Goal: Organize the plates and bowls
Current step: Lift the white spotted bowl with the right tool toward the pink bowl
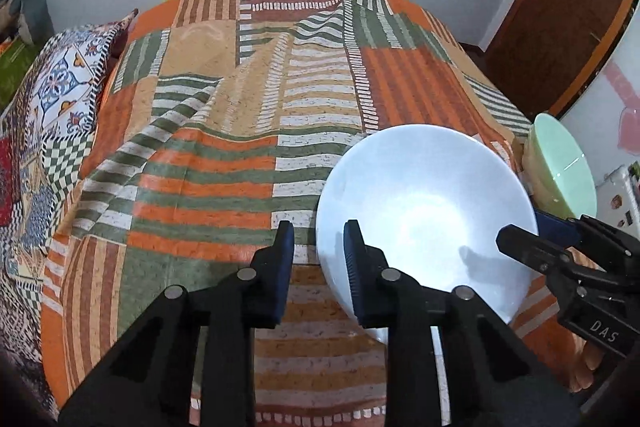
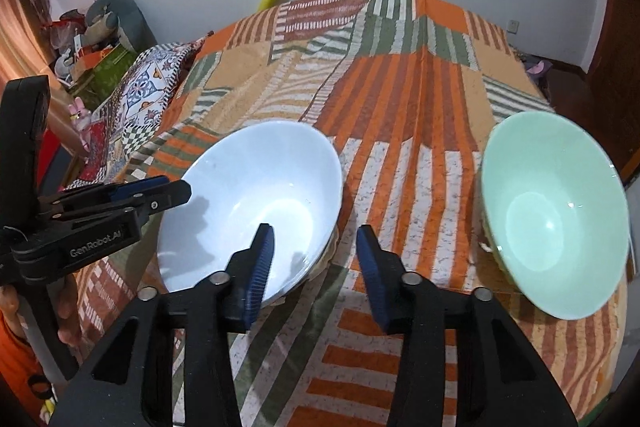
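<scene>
Bowls sit on a bed covered by a striped patchwork bedspread [image 1: 224, 163]. The white bowl [image 1: 424, 211] is the landmark: the left gripper [image 1: 319, 259] straddles its left rim, one finger outside and one inside, with a gap visible, so not gripping. The right gripper [image 2: 315, 259] straddles its right rim in the same way, fingers apart and not pressing. A mint green bowl [image 2: 554, 215] rests well to the right of the white bowl. A patterned pillow [image 1: 70, 79] lies far left of it.
</scene>
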The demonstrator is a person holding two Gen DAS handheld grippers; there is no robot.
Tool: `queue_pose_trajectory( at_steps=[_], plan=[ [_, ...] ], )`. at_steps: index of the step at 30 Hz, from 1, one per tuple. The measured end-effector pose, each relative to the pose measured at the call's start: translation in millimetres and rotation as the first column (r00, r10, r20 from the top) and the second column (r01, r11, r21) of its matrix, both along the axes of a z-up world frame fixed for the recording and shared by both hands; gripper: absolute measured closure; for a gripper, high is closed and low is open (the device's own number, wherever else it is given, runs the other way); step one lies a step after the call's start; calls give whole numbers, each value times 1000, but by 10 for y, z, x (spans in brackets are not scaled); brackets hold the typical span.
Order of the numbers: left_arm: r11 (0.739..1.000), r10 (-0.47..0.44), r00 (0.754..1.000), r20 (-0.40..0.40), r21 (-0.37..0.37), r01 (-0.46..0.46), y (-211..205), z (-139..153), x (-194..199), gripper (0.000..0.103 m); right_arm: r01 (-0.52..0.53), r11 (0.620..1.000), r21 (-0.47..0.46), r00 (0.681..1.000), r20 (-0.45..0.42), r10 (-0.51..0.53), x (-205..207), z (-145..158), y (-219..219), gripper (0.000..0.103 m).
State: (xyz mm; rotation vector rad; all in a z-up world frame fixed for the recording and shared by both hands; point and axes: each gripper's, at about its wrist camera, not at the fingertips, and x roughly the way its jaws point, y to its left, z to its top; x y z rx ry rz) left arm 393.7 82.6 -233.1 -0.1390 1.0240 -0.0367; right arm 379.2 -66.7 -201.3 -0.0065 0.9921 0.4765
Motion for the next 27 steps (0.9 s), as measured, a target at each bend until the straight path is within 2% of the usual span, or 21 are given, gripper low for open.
queue_pose_trajectory(
  at_steps=[4, 7, 13, 20, 27],
  plan=[
    [999, 0, 1000, -29, -42, -1, 20, -77, 46, 88, -6, 1000, 9, 1000, -29, 6, 36, -57, 35, 74],
    [998, -5, 999, -38, -65, 2, 34, -104, 66, 91, -9, 1000, 19, 999, -43, 10, 33, -72, 39, 77],
    [998, -13, 999, -44, -56, 11, 5, -76, 44, 93, -2, 1000, -3, 999, -36, 2, 7, -68, 56, 80],
    [999, -10, 1000, 5, -40, 10, -18, 168, -162, 93, 3, 999, -39, 1000, 0, -3, -121, 37, 105, 81],
    [999, -18, 997, 70, -47, 21, -18, 524, -426, 93, 6, 1000, 13, 999, 32, -6, -262, 321, 45, 81]
  ],
)
